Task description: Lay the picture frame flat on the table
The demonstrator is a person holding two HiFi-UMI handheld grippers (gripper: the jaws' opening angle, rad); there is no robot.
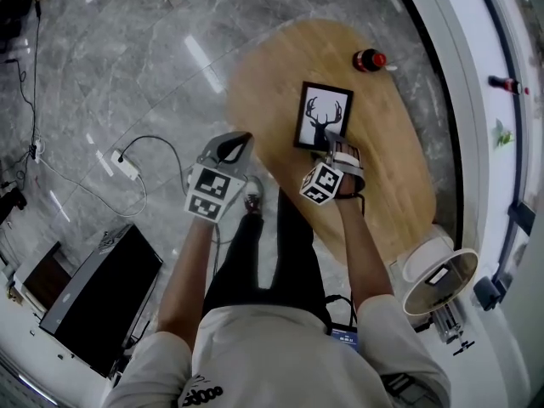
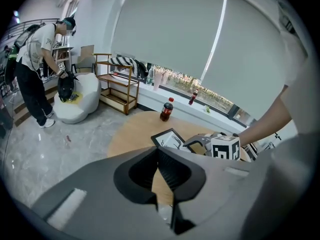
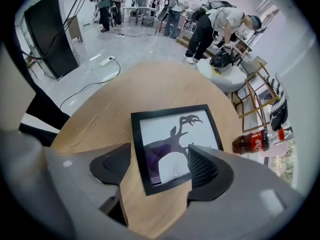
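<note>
The black picture frame [image 1: 323, 116] with a deer silhouette lies flat on the oval wooden table [image 1: 272, 83]. My right gripper [image 1: 335, 144] hovers over the frame's near edge. In the right gripper view its jaws stand wide apart [image 3: 157, 166], one on each side of the frame's [image 3: 175, 144] lower part, and neither pad touches it. My left gripper [image 1: 240, 143] hangs off the table's left edge over the floor. Its jaws meet at the tips [image 2: 160, 176] with nothing held. The frame [image 2: 170, 139] shows beyond them.
A cola bottle [image 1: 368, 59] stands on the table's far end. On the floor lie a power strip with cable [image 1: 126, 164] and a dark screen [image 1: 102, 300]. A round white stand [image 1: 442, 279] is by the table's right side. A person [image 2: 35, 69] bends over a white seat [image 2: 75, 104].
</note>
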